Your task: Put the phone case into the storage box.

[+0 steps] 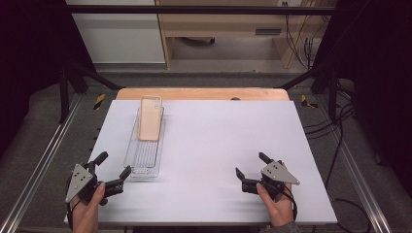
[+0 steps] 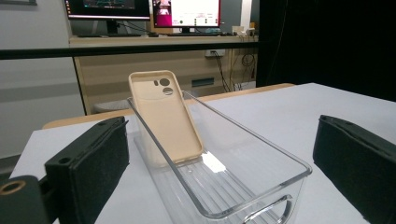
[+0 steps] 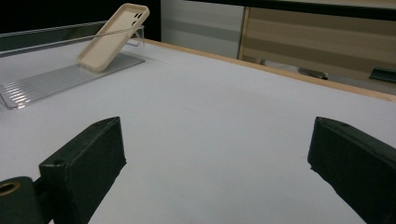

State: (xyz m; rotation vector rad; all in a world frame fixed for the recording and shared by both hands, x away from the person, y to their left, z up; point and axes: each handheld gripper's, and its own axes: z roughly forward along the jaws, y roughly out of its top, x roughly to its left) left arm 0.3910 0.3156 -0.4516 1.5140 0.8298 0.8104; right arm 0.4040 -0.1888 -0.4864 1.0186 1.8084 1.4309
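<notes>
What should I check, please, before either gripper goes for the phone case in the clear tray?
1. Left gripper open: ok, jaws stand wide apart, nothing between them.
2. Right gripper open: ok, jaws spread over bare table.
3. Phone case reachable: ok, it leans tilted in the far end of the clear tray, its upper end above the rim.
4. Tray lined up with the left gripper: ok, in the left gripper view its near end sits between the jaws.
5. Path for the right gripper: ok, open white table surface lies between it and the tray.
6. Case steady against the tray wall: cannot tell.
</notes>
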